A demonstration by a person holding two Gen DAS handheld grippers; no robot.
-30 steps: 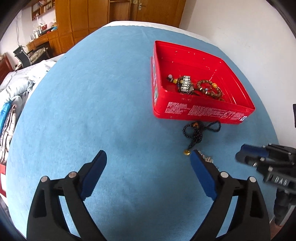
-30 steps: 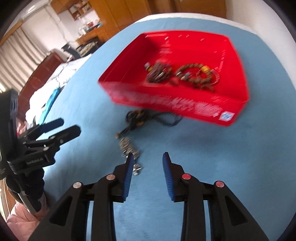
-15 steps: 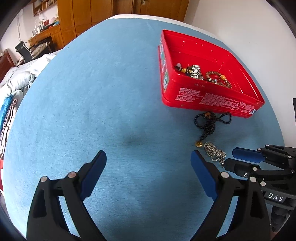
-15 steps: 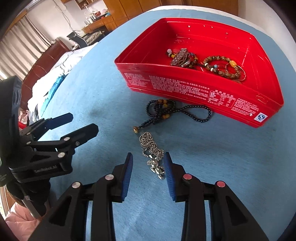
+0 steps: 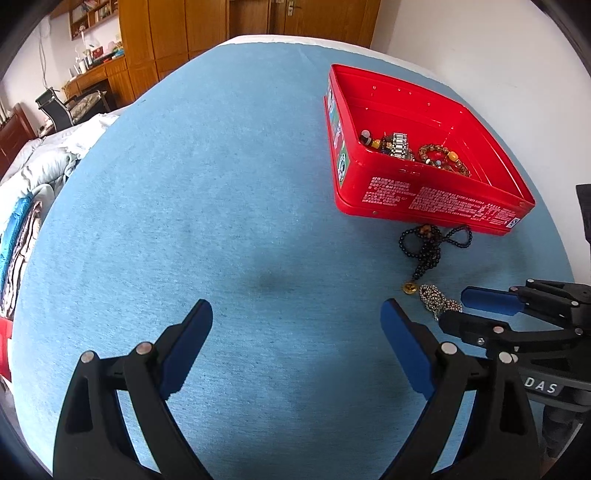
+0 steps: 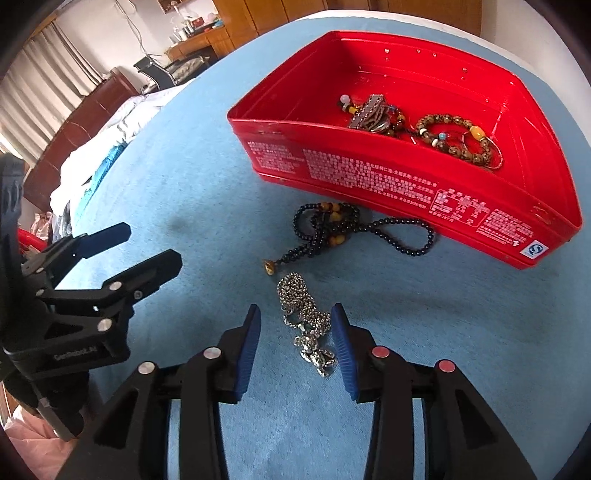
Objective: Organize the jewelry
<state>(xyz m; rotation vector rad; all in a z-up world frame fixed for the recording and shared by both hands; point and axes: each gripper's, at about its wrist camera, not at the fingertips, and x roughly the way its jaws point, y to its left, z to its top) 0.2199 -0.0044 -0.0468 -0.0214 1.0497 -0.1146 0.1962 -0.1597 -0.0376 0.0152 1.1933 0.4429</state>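
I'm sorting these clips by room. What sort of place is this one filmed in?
Most likely a bedroom at home. The jewelry lies on a blue cloth-covered surface, with rumpled bedding beside it, and wooden wardrobes and a cluttered desk stand along the far wall.

Silver chain (image 6: 306, 317) and black beads (image 6: 332, 229) lie beside the red tin (image 6: 406, 177).

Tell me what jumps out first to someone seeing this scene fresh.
A bright red tin sits on the blue cloth, already holding bracelets. Just before its near wall lies a black bead necklace, and nearer still a silver chain lies between the open pads of the right claw, which has just been opening.
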